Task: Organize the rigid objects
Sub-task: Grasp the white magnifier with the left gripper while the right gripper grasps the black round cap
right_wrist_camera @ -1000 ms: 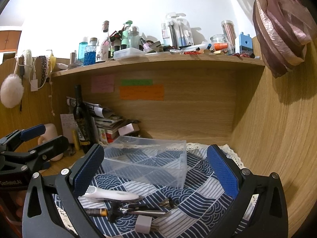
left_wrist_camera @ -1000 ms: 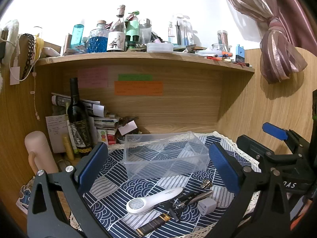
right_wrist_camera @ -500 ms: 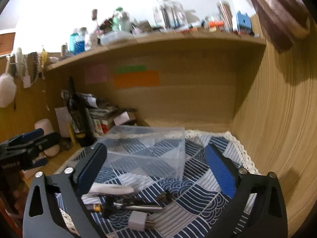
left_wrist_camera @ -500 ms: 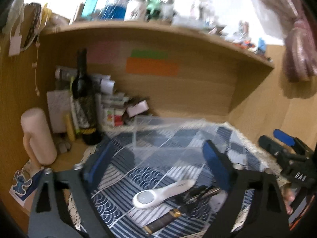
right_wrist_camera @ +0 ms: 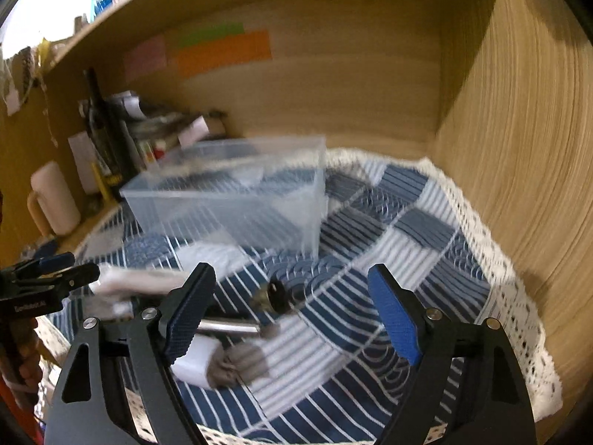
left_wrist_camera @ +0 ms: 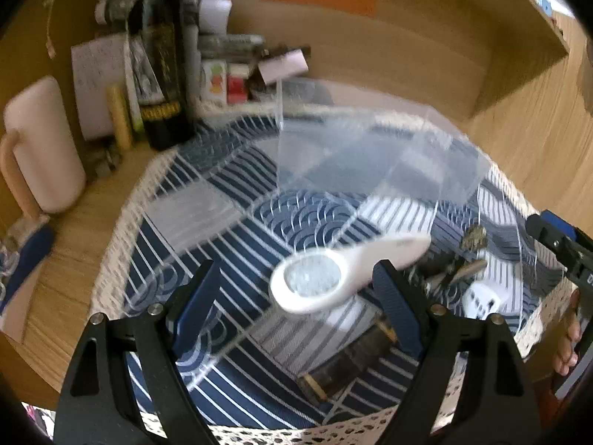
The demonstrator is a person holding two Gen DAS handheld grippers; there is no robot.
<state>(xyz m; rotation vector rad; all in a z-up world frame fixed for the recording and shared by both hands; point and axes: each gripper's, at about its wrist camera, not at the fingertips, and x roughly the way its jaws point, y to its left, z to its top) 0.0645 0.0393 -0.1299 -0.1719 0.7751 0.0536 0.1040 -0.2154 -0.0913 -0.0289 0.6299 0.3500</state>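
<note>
A clear plastic box (left_wrist_camera: 370, 163) stands on the blue patterned cloth (left_wrist_camera: 237, 244); it also shows in the right wrist view (right_wrist_camera: 237, 200). In front of it lie a white handled device (left_wrist_camera: 333, 278), a dark brown bar (left_wrist_camera: 344, 363), a white plug adapter (left_wrist_camera: 481, 298) and small metal tools (left_wrist_camera: 463, 263). My left gripper (left_wrist_camera: 300, 304) is open, just above the white device's round head. My right gripper (right_wrist_camera: 292, 319) is open above the metal tools (right_wrist_camera: 274, 296), with the white adapter (right_wrist_camera: 200, 363) at its left finger. All is motion-blurred.
A dark wine bottle (left_wrist_camera: 163, 55), a stack of books and boxes (left_wrist_camera: 222, 74) and a pink mug (left_wrist_camera: 40, 148) stand at the back left. Wooden walls close the back and right (right_wrist_camera: 519, 148). The cloth's lace edge (right_wrist_camera: 519, 296) runs near the right wall.
Both grippers have tilted down and moved forward toward the objects on the cloth. The upper shelf has left the left wrist view. Both stay open.
</note>
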